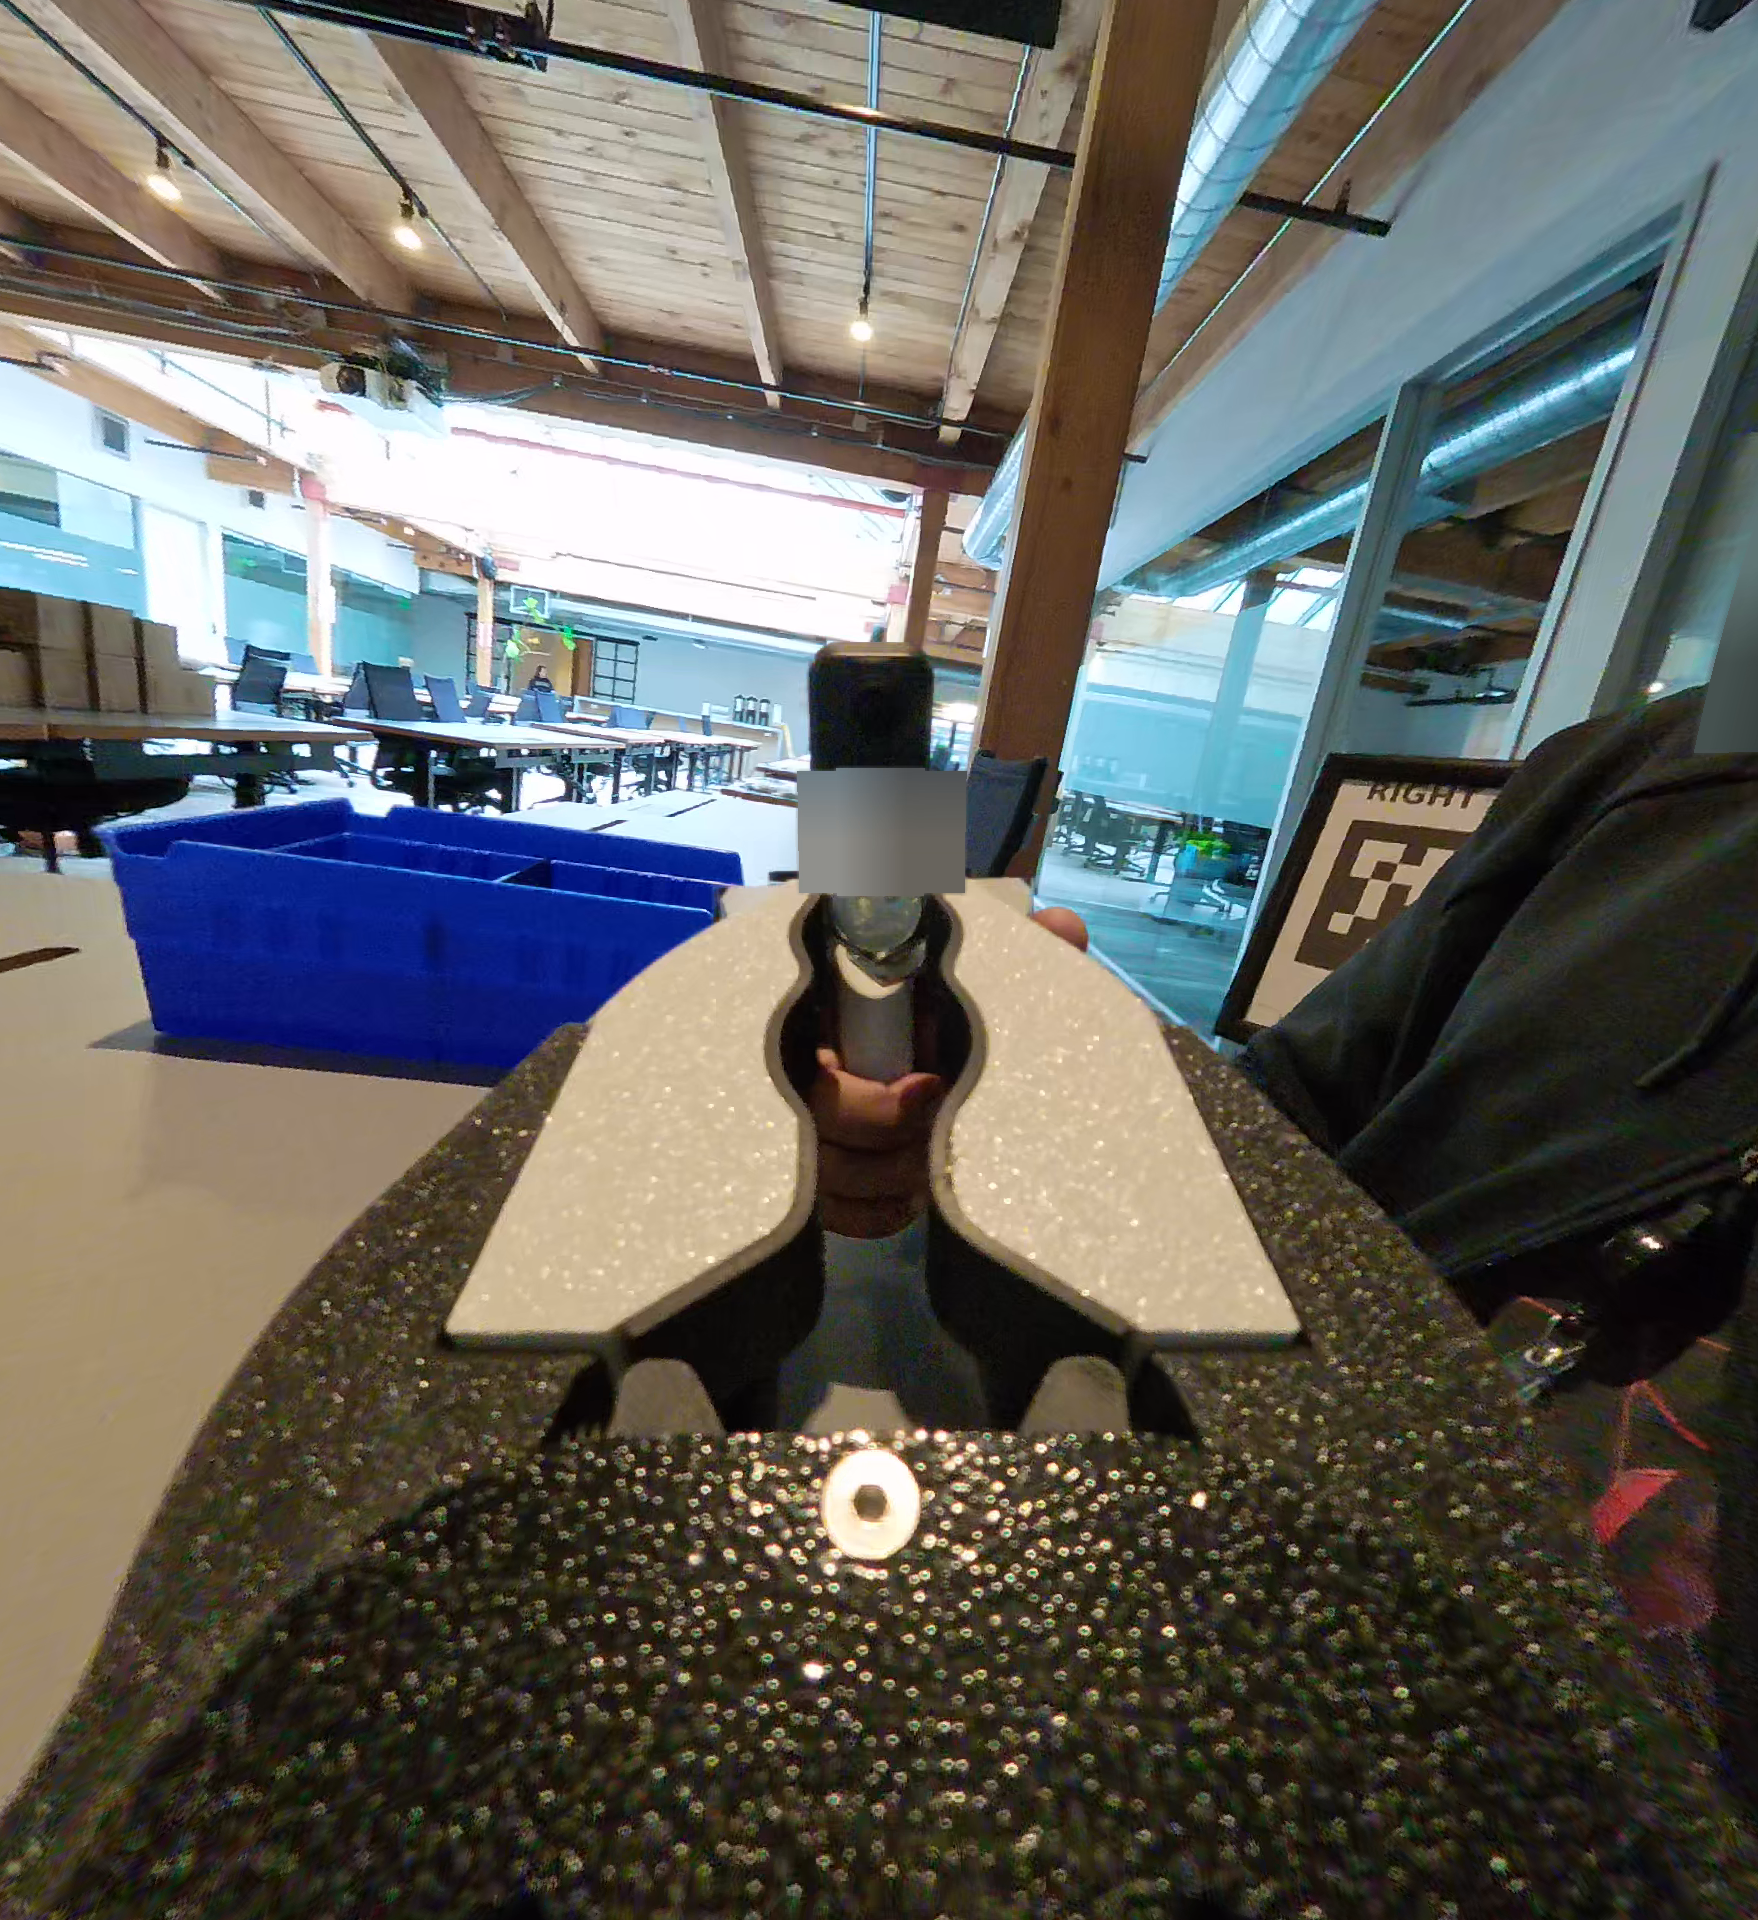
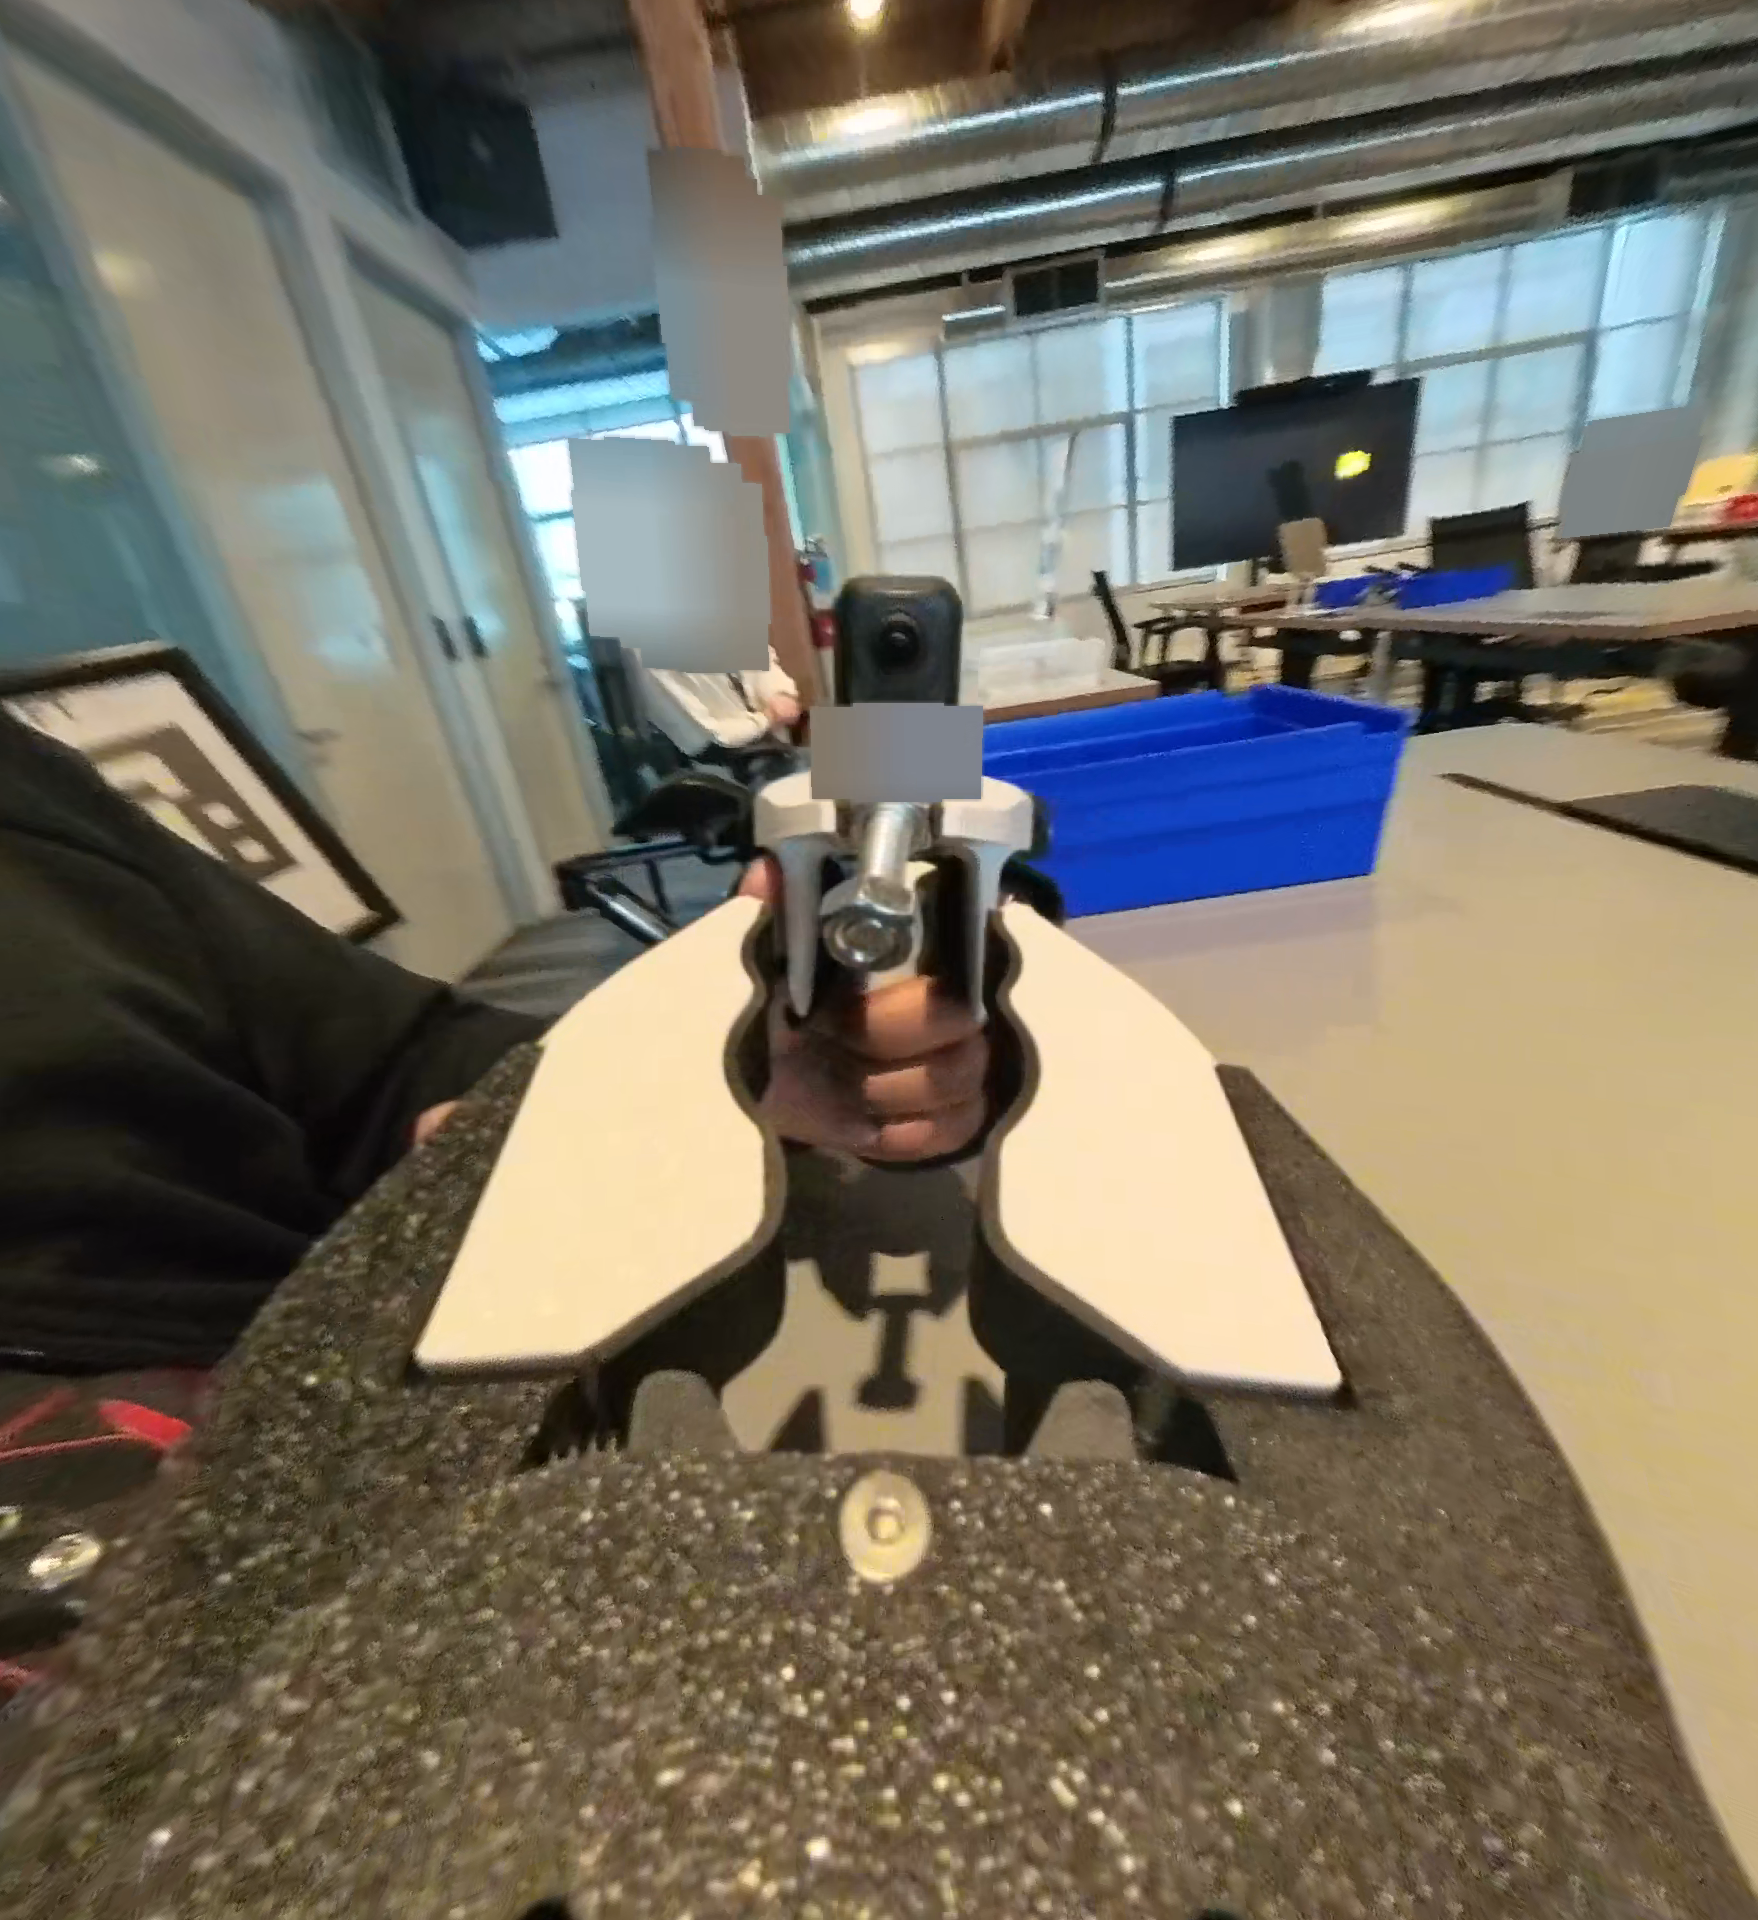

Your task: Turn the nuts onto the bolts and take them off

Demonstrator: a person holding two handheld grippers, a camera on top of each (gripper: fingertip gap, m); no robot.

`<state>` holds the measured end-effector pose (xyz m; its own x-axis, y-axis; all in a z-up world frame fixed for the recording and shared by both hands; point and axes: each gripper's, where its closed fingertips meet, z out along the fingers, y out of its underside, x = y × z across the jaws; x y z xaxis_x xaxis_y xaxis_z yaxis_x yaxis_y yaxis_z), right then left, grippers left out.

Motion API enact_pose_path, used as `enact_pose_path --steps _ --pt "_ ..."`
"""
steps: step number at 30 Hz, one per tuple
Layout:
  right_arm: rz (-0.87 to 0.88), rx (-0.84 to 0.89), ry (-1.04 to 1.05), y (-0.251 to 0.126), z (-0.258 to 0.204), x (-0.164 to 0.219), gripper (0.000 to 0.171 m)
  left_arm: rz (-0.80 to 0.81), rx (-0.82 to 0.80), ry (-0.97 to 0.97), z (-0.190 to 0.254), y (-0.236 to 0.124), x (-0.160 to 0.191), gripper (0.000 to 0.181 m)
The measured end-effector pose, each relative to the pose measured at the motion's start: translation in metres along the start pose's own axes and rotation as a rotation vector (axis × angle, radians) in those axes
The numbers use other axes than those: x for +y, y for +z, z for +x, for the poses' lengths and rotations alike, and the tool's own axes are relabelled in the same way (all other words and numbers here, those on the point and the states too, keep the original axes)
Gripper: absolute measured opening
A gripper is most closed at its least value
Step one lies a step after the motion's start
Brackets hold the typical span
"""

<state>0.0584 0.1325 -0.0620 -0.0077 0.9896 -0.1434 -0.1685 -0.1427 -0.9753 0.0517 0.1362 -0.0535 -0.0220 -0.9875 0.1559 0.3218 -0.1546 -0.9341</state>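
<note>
In the left wrist view, the left tool [image 1: 873, 961] points at the other handheld unit, and its two grey-faced fingers [image 1: 667, 1101] stand nearly together at the tips with only a narrow gap. In that gap, at the tips, sits a shiny nut [image 1: 880, 935] on a silver bolt [image 1: 875, 1023]; whether the fingers actually press on it cannot be told from this angle. Just below the bolt a hand [image 1: 870, 1132] shows through the gap. A blue bin [image 1: 418, 925] stands on the grey desk [image 1: 127, 1195] well to the left of the bolt, and a dark sleeve [image 1: 1540, 1039] fills the space to the bolt's right.

In the right wrist view, the right tool [image 2: 870, 935] has its fingers [image 2: 1135, 1143] set apart at the tips, with the bolt's hex head [image 2: 862, 928] sitting between them; contact with either finger cannot be judged. The bolt [image 2: 880, 847] runs away from the camera into the left tool [image 2: 890, 831], whose pale fingers flank the shank closely. A hand [image 2: 880, 1081] wraps the handle just below the bolt. The blue bin [image 2: 1197, 790] sits on the desk [image 2: 1477, 1143] to the right of the bolt, and a dark sleeve [image 2: 127, 1039] lies to its left.
</note>
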Motion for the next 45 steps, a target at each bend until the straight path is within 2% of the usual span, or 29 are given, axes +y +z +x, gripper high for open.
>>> enact_pose_path --steps 4,6,8,10,13,17,19,21,23,27,32,36,41,45 --pt "0.01 -0.051 0.067 0.001 -0.003 0.0 0.037 -0.019 -0.02 0.043 0.0 0.001 0.001 0.017" --pt "0.0 -0.057 0.063 0.002 -0.005 0.002 0.031 -0.036 -0.026 0.054 0.0 0.002 0.004 0.017" --pt "-0.013 -0.037 0.021 0.002 -0.004 0.003 0.019 -0.041 -0.02 0.06 0.001 0.003 0.004 0.017" --pt "-0.032 0.008 -0.055 0.002 -0.002 0.003 0.019 -0.044 -0.021 0.051 0.001 0.003 0.005 0.017" --pt "-0.072 0.103 -0.241 0.002 0.0 0.004 0.019 -0.031 0.006 -0.026 -0.001 0.002 0.006 0.017" --pt "-0.166 0.282 -0.629 0.001 0.003 0.008 0.019 -0.005 0.07 -0.204 -0.004 0.001 0.009 0.017" --pt "-0.216 0.363 -0.802 0.001 0.005 0.01 0.019 -0.007 0.068 -0.23 -0.006 0.0 0.011 0.017" --pt "-0.234 0.406 -0.884 0.001 0.006 0.011 0.02 -0.01 0.06 -0.213 -0.006 0.0 0.011 0.017" --pt "-0.223 0.383 -0.84 0.003 0.005 0.012 0.025 -0.001 0.06 -0.183 -0.005 0.0 0.008 0.017" --pt "-0.145 0.264 -0.581 0.006 0.0 0.01 0.039 0.01 0.039 -0.097 -0.002 0.0 0.002 0.016" --pt "-0.051 0.092 -0.231 0.005 -0.004 0.004 0.039 0.017 0.004 0.001 0.0 -0.001 -0.003 0.017" --pt "0.005 0.006 -0.056 0.002 -0.005 -0.001 0.035 0.013 -0.009 0.069 0.004 0.0 -0.005 0.017" --pt "-0.01 -0.021 -0.009 0.002 -0.005 0.003 0.024 -0.016 -0.027 0.107 0.004 0.002 -0.002 0.017" --pt "-0.058 0.046 -0.134 0.003 -0.003 0.006 0.017 -0.024 -0.021 0.089 0.003 0.003 0.0 0.017"
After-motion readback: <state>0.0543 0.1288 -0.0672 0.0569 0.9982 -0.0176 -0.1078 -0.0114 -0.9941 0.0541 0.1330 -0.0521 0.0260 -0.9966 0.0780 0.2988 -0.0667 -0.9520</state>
